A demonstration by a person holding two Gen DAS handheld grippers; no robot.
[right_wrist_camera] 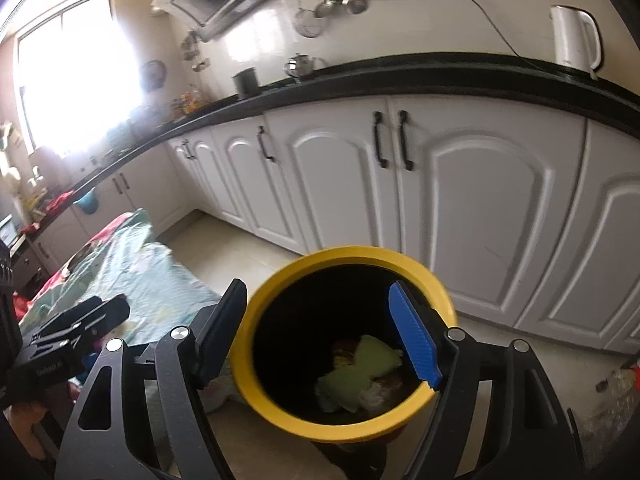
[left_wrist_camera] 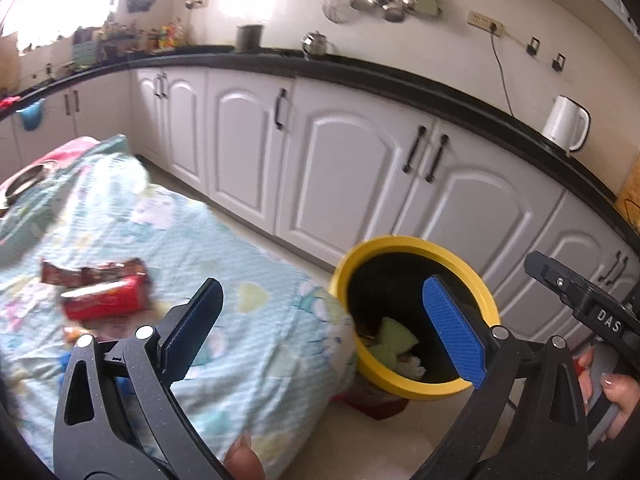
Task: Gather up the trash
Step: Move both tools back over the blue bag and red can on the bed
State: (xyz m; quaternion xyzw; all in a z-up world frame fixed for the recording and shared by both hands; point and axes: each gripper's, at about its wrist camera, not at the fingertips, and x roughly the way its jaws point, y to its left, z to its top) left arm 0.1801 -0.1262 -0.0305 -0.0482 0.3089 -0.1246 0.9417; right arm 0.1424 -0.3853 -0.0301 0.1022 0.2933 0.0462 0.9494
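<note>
A yellow-rimmed bin (left_wrist_camera: 348,264) (right_wrist_camera: 276,276) stands on the floor beside a low table under a pale blue cloth (left_wrist_camera: 224,264). Green and pale scraps of trash (left_wrist_camera: 394,336) (right_wrist_camera: 360,376) lie at its bottom. On the cloth lie a red wrapper (left_wrist_camera: 106,300) and a brown wrapper (left_wrist_camera: 92,272). My left gripper (left_wrist_camera: 324,320) is open and empty, between the cloth's edge and the bin. My right gripper (right_wrist_camera: 320,328) is open and empty above the bin's mouth. In the left wrist view the right gripper's body (left_wrist_camera: 580,300) shows at the right, held by a hand (left_wrist_camera: 616,396).
White cabinets (left_wrist_camera: 352,172) under a black counter (left_wrist_camera: 400,80) run behind the bin. A white kettle (left_wrist_camera: 566,122) and a metal pot (left_wrist_camera: 316,42) stand on the counter. A steel bowl (left_wrist_camera: 24,180) sits at the cloth's far left. Pale floor (right_wrist_camera: 224,252) lies between table and cabinets.
</note>
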